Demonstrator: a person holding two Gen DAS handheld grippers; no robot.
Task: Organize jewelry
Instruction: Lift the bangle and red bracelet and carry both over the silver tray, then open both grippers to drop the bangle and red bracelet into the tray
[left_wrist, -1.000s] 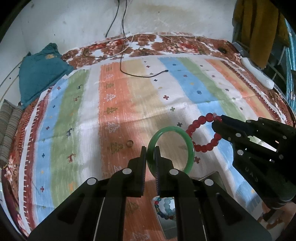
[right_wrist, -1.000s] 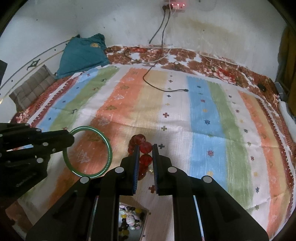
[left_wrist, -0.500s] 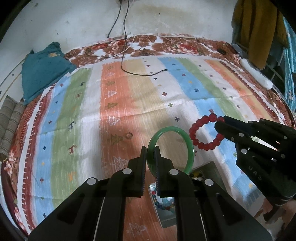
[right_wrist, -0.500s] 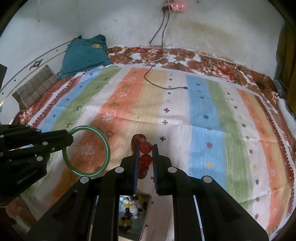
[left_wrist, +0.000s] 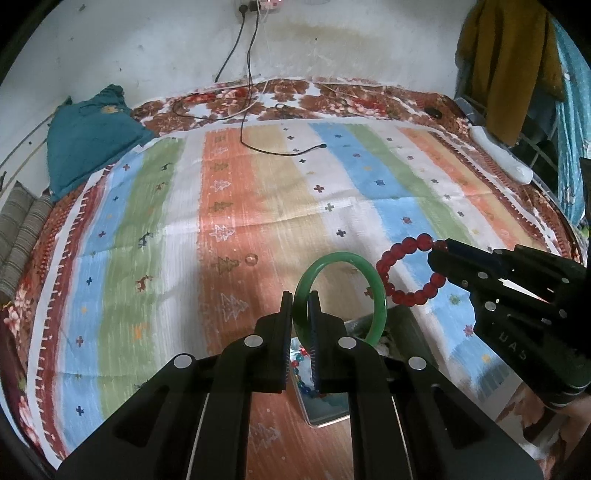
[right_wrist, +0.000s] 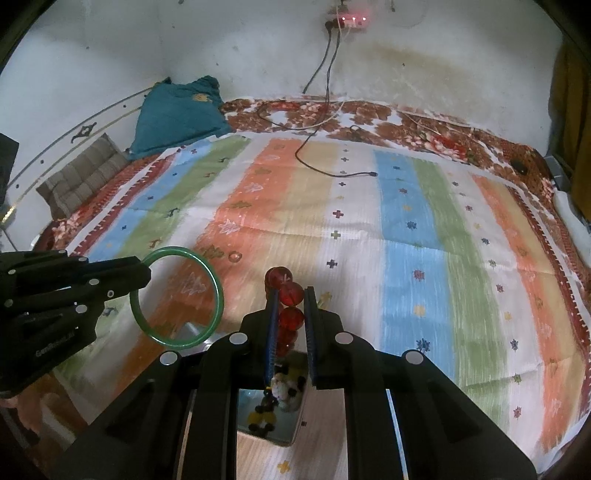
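My left gripper (left_wrist: 300, 301) is shut on a green bangle (left_wrist: 378, 291) and holds it upright above the striped cloth. The bangle also shows in the right wrist view (right_wrist: 218, 295). My right gripper (right_wrist: 290, 295) is shut on a red bead bracelet (right_wrist: 290, 293), which also shows in the left wrist view (left_wrist: 402, 251). A small metal jewelry box (left_wrist: 332, 411) holding beads lies below both grippers; it also shows in the right wrist view (right_wrist: 295, 428). A small ring (left_wrist: 251, 259) lies on the cloth beyond the bangle.
A striped cloth (left_wrist: 258, 192) covers the bed. A black cable (left_wrist: 258, 144) lies across its far part. A teal pillow (left_wrist: 85, 136) sits at the far left. Clothes (left_wrist: 498, 55) hang at the far right.
Both grippers have drawn back toward the near edge with their jewelry. The metal box has come further into view beneath them.
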